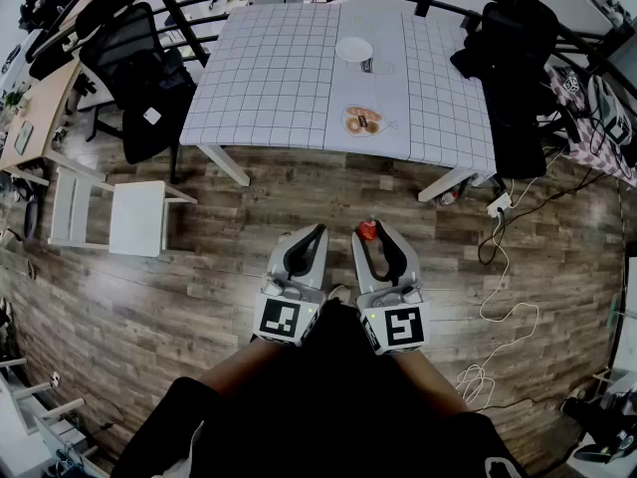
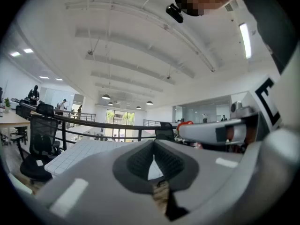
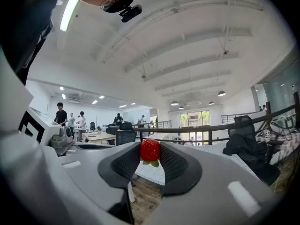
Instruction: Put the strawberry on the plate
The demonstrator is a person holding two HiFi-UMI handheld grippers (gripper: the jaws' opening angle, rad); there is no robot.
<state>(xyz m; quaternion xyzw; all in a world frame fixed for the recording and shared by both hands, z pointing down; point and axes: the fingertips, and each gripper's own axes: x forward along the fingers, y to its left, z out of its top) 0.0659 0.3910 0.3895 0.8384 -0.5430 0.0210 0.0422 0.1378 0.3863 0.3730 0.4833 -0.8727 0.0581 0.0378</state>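
A red strawberry (image 1: 368, 230) with green leaves is pinched between the tips of my right gripper (image 1: 369, 233), held over the wooden floor well short of the table. In the right gripper view the strawberry (image 3: 150, 150) sits between the black pads (image 3: 125, 163), and my right gripper (image 3: 150, 154) is shut on it. A small white plate (image 1: 353, 49) lies on the far part of the grid-patterned table (image 1: 279, 78). My left gripper (image 1: 318, 231) is beside the right one, shut and holding nothing. In its own view, the tips of my left gripper (image 2: 153, 154) meet.
A clear packet with brownish food (image 1: 363, 120) lies near the table's front edge. Black office chairs stand at the table's left (image 1: 139, 68) and right (image 1: 513, 68). A white stool (image 1: 134, 217) is on the floor at left. A power strip with cables (image 1: 498, 205) lies at right.
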